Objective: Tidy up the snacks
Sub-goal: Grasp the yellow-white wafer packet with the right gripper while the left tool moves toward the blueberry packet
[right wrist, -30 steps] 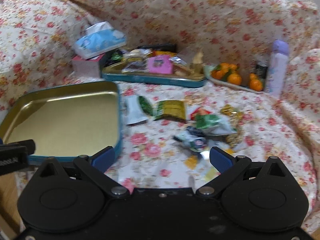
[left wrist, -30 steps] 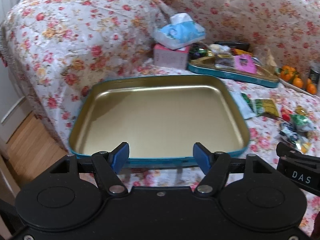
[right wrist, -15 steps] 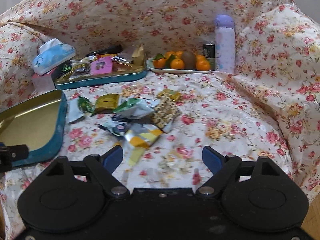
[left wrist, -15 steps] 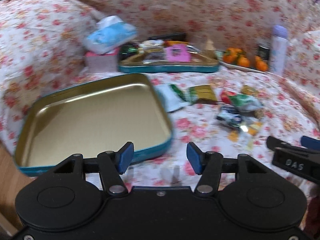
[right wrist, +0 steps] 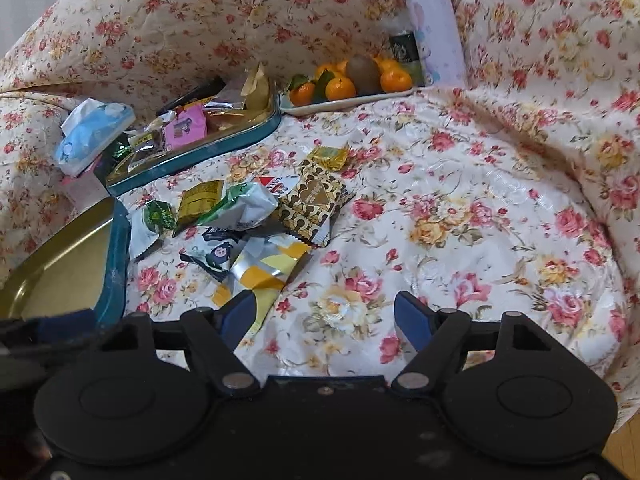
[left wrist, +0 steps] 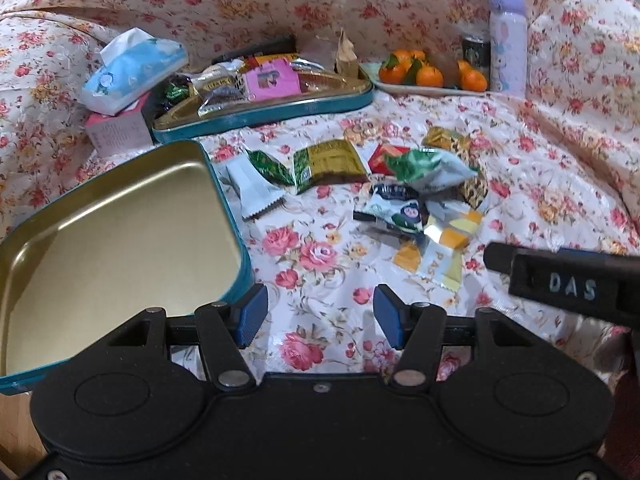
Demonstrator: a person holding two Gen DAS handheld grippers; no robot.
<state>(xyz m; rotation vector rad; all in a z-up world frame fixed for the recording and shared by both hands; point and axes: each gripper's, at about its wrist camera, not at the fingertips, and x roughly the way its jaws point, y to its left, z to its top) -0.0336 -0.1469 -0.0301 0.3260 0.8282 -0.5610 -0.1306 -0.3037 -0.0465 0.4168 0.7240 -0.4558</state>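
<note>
Several loose snack packets lie in a heap on the floral cloth, among them a green-and-white one [left wrist: 432, 168], a yellow-and-silver one [right wrist: 268, 268] and a brown heart-print one [right wrist: 314, 204]. An empty gold tin with a teal rim [left wrist: 120, 232] sits to their left. My left gripper [left wrist: 318, 314] hovers open over bare cloth beside the tin's near corner, short of the heap. My right gripper [right wrist: 326, 316] is closing with only cloth between its fingers. Its left finger overlaps the end of the yellow-and-silver packet in the right wrist view.
At the back stands a second teal tin [left wrist: 280, 108] filled with snacks. A tissue pack [left wrist: 132, 68] on a pink box lies left of it. A plate of oranges [left wrist: 424, 72], a dark can and a lilac bottle [left wrist: 508, 40] stand right. Floral cushions rise behind and right.
Both grippers have swung right, from over the empty tin towards the snack heap, and come lower. The right gripper's jaws have narrowed. Nothing was picked up.
</note>
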